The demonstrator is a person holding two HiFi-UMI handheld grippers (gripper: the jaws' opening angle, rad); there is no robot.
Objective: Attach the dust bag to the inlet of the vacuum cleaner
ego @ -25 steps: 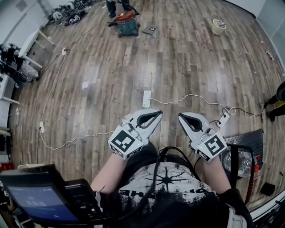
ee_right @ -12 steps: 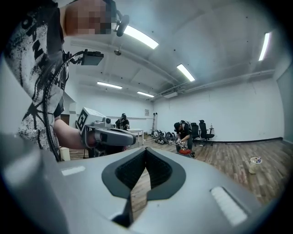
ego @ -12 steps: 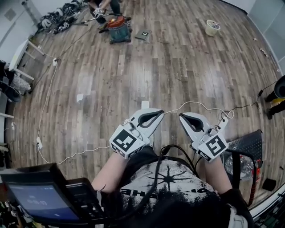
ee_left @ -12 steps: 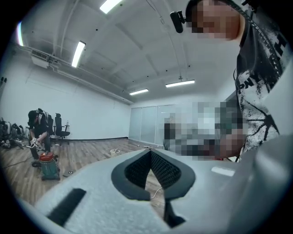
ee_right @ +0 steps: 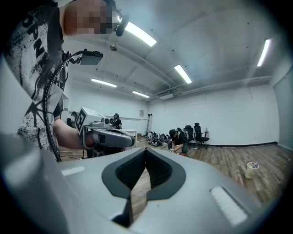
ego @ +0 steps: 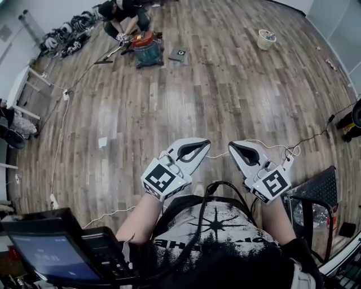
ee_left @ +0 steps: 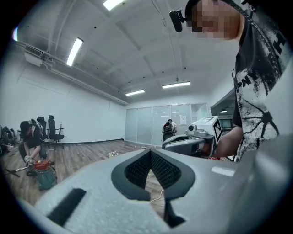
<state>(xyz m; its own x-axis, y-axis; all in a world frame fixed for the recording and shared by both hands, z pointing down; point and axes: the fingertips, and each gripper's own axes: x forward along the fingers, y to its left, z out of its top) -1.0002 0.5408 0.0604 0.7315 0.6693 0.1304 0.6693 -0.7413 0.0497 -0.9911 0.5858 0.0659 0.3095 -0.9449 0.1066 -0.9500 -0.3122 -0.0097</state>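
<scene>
A red and teal vacuum cleaner (ego: 146, 48) stands far off on the wood floor, with a person (ego: 121, 14) crouched over it. In the left gripper view the vacuum cleaner (ee_left: 43, 173) shows small at the left. A flat dark square item (ego: 179, 55) lies beside it; I cannot tell whether it is the dust bag. My left gripper (ego: 206, 144) and right gripper (ego: 232, 147) are held side by side in front of my chest, both shut and empty. Each shows in the other's view: the right gripper (ee_left: 192, 141) and the left gripper (ee_right: 107, 137).
A white cable (ego: 276, 148) runs over the floor just past the grippers. A pale bucket (ego: 265, 38) stands far right, a black crate (ego: 316, 186) near right, a screen device (ego: 45, 257) at my lower left. Gear and chairs (ego: 67, 28) line the far left wall.
The floor has slid toward me: the vacuum cleaner is nearer and the crouched person has come into the head view. Both grippers keep their place before my chest, still shut.
</scene>
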